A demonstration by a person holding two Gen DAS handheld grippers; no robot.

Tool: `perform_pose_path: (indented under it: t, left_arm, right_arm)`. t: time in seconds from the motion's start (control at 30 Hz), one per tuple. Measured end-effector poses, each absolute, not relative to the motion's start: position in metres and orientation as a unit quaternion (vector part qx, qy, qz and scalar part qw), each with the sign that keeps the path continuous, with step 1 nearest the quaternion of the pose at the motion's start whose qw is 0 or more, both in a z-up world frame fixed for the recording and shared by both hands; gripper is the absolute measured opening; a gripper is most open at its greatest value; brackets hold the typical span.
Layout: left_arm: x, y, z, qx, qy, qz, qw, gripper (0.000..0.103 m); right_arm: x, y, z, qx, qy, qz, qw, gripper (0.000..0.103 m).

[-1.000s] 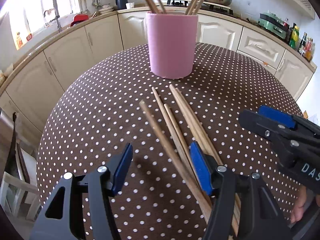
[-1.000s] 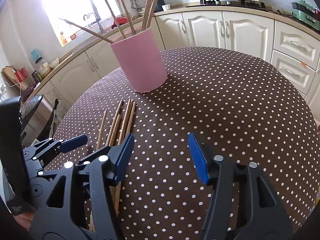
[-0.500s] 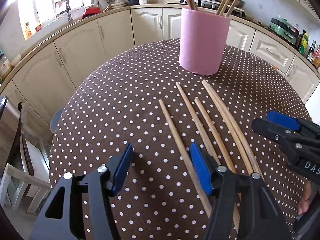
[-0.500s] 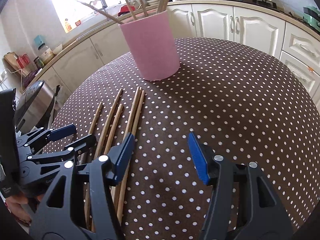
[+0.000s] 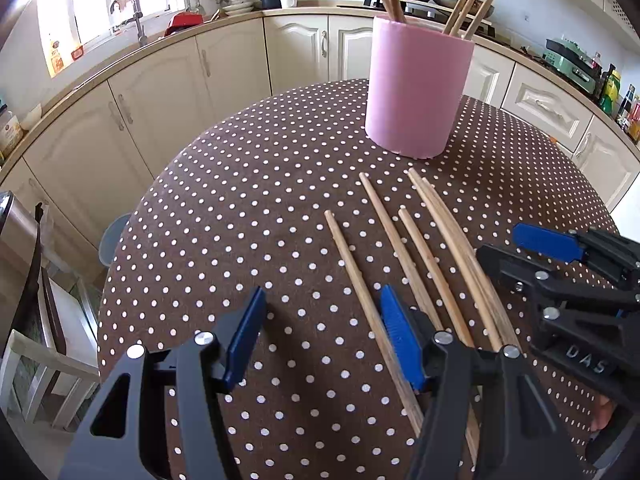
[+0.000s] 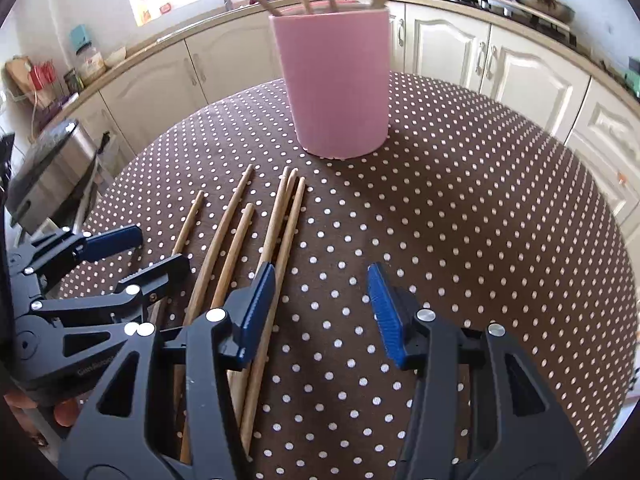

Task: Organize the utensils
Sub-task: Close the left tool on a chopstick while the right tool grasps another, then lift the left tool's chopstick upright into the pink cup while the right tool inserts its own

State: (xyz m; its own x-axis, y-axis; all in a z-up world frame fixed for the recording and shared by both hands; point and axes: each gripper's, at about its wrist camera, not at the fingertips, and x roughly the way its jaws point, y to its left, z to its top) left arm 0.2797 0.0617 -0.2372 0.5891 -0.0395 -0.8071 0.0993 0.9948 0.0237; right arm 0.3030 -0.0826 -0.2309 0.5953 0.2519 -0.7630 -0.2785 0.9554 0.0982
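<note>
Several wooden chopsticks [image 5: 404,248] lie side by side on the brown polka-dot tablecloth [image 5: 240,216], pointing toward a pink holder [image 5: 416,88] that has more chopsticks standing in it. My left gripper [image 5: 324,332] is open and empty just above the near ends of the leftmost sticks. My right gripper [image 6: 320,308] is open and empty, its left finger over the rightmost sticks [image 6: 284,232]. The pink holder [image 6: 336,80] stands beyond them. Each gripper shows in the other's view: the right gripper [image 5: 532,248] and the left gripper [image 6: 148,252].
The round table [image 6: 500,208] drops off at its edges. Cream kitchen cabinets [image 5: 160,92] and a counter curve behind it. A chair [image 5: 36,344] and a metal bin [image 6: 52,168] stand at the left.
Both grippers have drawn back and shifted left, so the holder sits farther right in the left view and more central in the right view. Chopsticks have not moved. Both stay open.
</note>
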Motion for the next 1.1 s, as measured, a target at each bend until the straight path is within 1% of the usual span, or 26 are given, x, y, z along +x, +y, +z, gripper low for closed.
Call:
perform_pose_path:
  t: [0.13, 0.17, 0.2, 0.23, 0.27, 0.3, 0.33, 0.37, 0.4, 0.43, 0.47, 0.5, 0.6, 0.67, 0.83, 1.1]
  left_arm:
    - [0.283, 0.062, -0.238, 0.032, 0.451, -0.038, 0.891, 0.06]
    - [0.285, 0.062, -0.238, 0.033, 0.452, -0.037, 0.891, 0.06]
    - [0.287, 0.062, -0.238, 0.032, 0.452, -0.036, 0.891, 0.059]
    - [0.288, 0.062, -0.238, 0.032, 0.453, -0.035, 0.89, 0.058]
    - [0.29, 0.062, -0.238, 0.032, 0.452, -0.034, 0.891, 0.054]
    - [0.292, 0.063, -0.237, 0.033, 0.452, -0.033, 0.891, 0.049]
    - [0.293, 0.063, -0.237, 0.032, 0.452, -0.033, 0.891, 0.046]
    - [0.295, 0.064, -0.236, 0.031, 0.453, -0.032, 0.89, 0.04]
    - [0.297, 0.065, -0.236, 0.031, 0.453, -0.031, 0.89, 0.032]
    - [0.299, 0.065, -0.235, 0.03, 0.455, -0.032, 0.89, 0.027]
    - [0.301, 0.065, -0.235, 0.029, 0.456, -0.032, 0.889, 0.017]
    - [0.303, 0.065, -0.235, 0.027, 0.457, -0.034, 0.888, 0.013]
    - [0.306, 0.068, -0.235, 0.019, 0.458, -0.034, 0.888, 0.007]
    - [0.307, 0.069, -0.235, 0.009, 0.459, -0.038, 0.888, 0.006]
    - [0.304, 0.068, -0.22, -0.003, 0.445, -0.054, 0.894, 0.006]
    - [0.286, 0.062, -0.165, -0.014, 0.392, -0.079, 0.916, 0.006]
  right_arm:
    - [0.309, -0.069, -0.231, -0.038, 0.429, 0.145, 0.891, 0.046]
    - [0.311, -0.063, -0.231, -0.044, 0.434, 0.147, 0.888, 0.042]
    - [0.311, -0.057, -0.231, -0.054, 0.437, 0.142, 0.887, 0.037]
    - [0.313, -0.051, -0.232, -0.071, 0.434, 0.135, 0.888, 0.036]
    - [0.315, -0.046, -0.231, -0.081, 0.433, 0.133, 0.888, 0.033]
    - [0.317, -0.044, -0.23, -0.081, 0.435, 0.135, 0.887, 0.027]
    - [0.319, -0.043, -0.229, -0.08, 0.437, 0.136, 0.886, 0.024]
    - [0.321, -0.041, -0.229, -0.082, 0.438, 0.137, 0.885, 0.021]
    - [0.323, -0.038, -0.229, -0.085, 0.44, 0.138, 0.884, 0.017]
    - [0.325, -0.038, -0.229, -0.086, 0.441, 0.139, 0.883, 0.015]
    - [0.326, -0.038, -0.229, -0.085, 0.442, 0.14, 0.882, 0.011]
    - [0.33, -0.037, -0.228, -0.081, 0.445, 0.142, 0.88, 0.01]
    - [0.339, -0.039, -0.227, -0.064, 0.453, 0.15, 0.876, 0.006]
    - [0.34, -0.047, -0.227, -0.049, 0.455, 0.156, 0.875, 0.006]
    - [0.335, -0.069, -0.217, -0.011, 0.449, 0.167, 0.878, 0.006]
    - [0.315, -0.103, -0.169, 0.032, 0.4, 0.184, 0.897, 0.006]
